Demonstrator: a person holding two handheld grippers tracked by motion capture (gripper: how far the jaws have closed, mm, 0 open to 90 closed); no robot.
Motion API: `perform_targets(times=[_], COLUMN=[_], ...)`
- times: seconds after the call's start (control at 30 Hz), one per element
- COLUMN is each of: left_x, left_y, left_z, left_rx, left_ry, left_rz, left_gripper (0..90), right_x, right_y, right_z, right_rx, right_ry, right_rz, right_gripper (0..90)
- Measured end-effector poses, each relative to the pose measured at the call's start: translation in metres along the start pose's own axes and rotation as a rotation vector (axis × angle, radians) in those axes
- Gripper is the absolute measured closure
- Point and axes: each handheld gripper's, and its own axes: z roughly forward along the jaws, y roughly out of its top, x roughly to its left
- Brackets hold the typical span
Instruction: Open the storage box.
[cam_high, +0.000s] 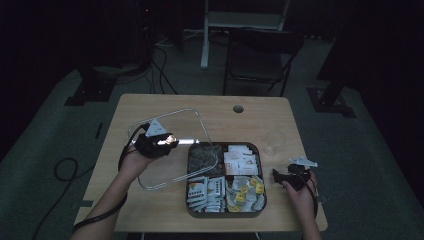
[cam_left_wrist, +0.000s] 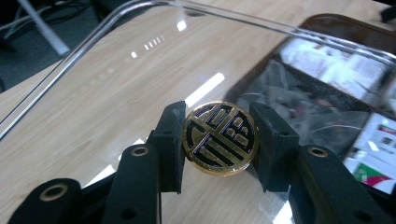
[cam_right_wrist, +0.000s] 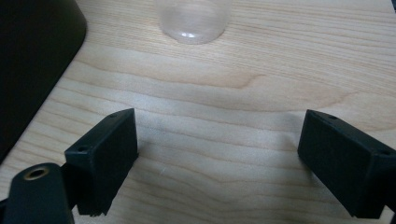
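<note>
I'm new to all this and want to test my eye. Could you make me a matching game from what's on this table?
Things:
1. clear lid
2. left gripper
3. right gripper
4. small clear cup

States:
A. jaws wide apart over bare wood
B. clamped on a gold and black round knob
C. lifted, tilted over the tray's left side
D. standing on the table right of the tray

Pairs: 1-C, 2-B, 3-A, 4-D

The left gripper (cam_left_wrist: 218, 140) clamps a round gold-and-black knob (cam_left_wrist: 219, 139) set in a clear lid (cam_left_wrist: 140, 70). Through the lid show the wooden counter (cam_left_wrist: 70, 121) and a dark tray (cam_left_wrist: 343, 28) of packets (cam_left_wrist: 336, 70).
</note>
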Motion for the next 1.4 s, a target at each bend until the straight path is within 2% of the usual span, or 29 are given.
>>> perform_targets(times=[0.1,0.23,0.33,0.4,0.5,0.7,0.97,1.1,1.23,1.37,1.4], left_x=[0.008,0.019,0.025,0.033,0.04,0.052,0.063,0.063,0.062,0.061,0.061], left_y=[-0.006,-0.012,-0.016,-0.022,-0.028,-0.043,-0.062,-0.067,-0.072,-0.076,-0.079], left_z=[-0.005,-0.01,-0.013,-0.017,-0.022,-0.025,-0.017,-0.008,0.002,0.01,0.016], left_rx=[-0.014,-0.018,-0.012,-0.022,-0.029,-0.01,-0.007,0.009,0.007,-0.006,-0.021], left_ry=[0.043,0.081,0.092,0.121,0.143,0.181,0.236,0.26,0.262,0.273,0.283], left_rz=[-0.031,-0.061,-0.073,-0.097,-0.128,-0.169,-0.245,-0.25,-0.267,-0.297,-0.322], left_gripper=[59.8,59.8,59.8,59.8,59.8,59.8,59.8,59.8,59.8,59.7,59.8], right_x=[0.0,0.0,0.0,0.0,0.0,0.0,0.0,0.0,0.0,0.0,0.0], right_y=[0.0,0.0,0.0,0.0,0.0,0.0,0.0,0.0,0.0,0.0,0.0], right_z=[0.0,0.0,0.0,0.0,0.0,0.0,0.0,0.0,0.0,0.0,0.0], right_rx=[0.0,0.001,0.001,0.001,0.001,0.001,0.001,0.001,0.001,0.001,0.001], right_ry=[0.0,0.0,0.0,0.0,0.0,0.0,0.0,0.0,0.0,0.0,0.0], right_rz=[-0.001,-0.001,-0.001,-0.002,-0.001,-0.002,-0.001,-0.002,-0.001,-0.001,-0.002], right_gripper=[11.7,11.7,11.7,11.7,11.7,11.7,11.7,11.7,11.7,11.7,11.7])
